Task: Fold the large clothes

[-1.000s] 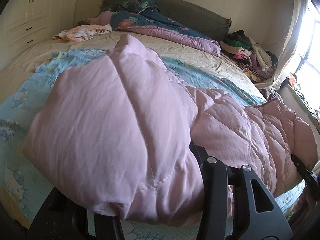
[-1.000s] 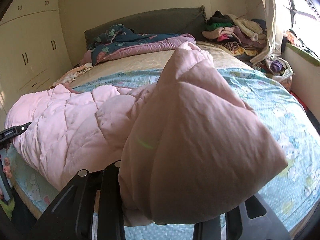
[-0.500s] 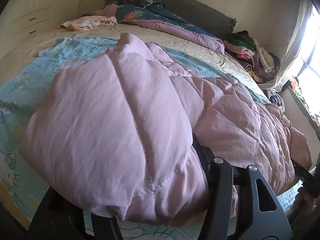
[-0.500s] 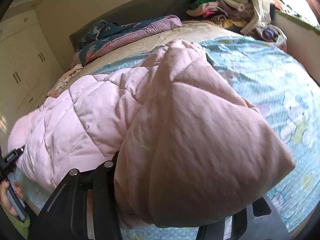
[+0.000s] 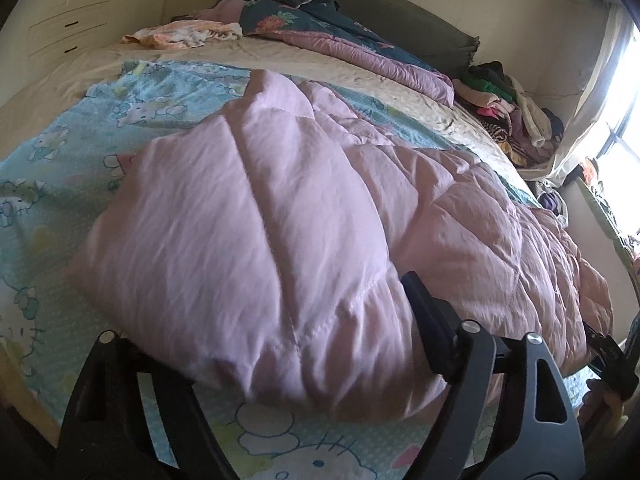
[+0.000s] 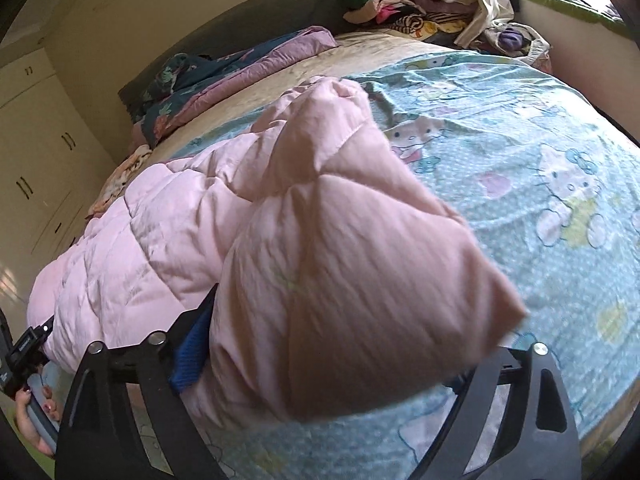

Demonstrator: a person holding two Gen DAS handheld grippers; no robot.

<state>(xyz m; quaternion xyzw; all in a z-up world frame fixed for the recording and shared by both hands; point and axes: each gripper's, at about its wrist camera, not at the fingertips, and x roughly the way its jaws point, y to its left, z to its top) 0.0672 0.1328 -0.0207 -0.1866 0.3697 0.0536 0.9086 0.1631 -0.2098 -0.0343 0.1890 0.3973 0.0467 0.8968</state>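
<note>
A large pink quilted jacket (image 5: 360, 208) lies across the near edge of the bed, on a light blue cartoon-print sheet (image 5: 80, 152). My left gripper (image 5: 280, 364) is shut on one end of the jacket, which bulges over the fingers and hides the tips. My right gripper (image 6: 328, 364) is shut on the other end of the jacket (image 6: 320, 248), with a blue finger pad (image 6: 192, 356) showing at the left. Each gripper shows at the edge of the other's view.
A dark floral and purple duvet (image 5: 340, 40) lies bunched at the grey headboard (image 5: 420, 28). A pile of clothes (image 5: 508, 116) sits at the bed's far right by the window. A small peach garment (image 5: 180, 36) lies far left. White wardrobes (image 6: 36, 152) stand along the left wall.
Both grippers have lowered and tilted toward the bed with the jacket ends still held. The jacket now rests lower and flatter on the sheet.
</note>
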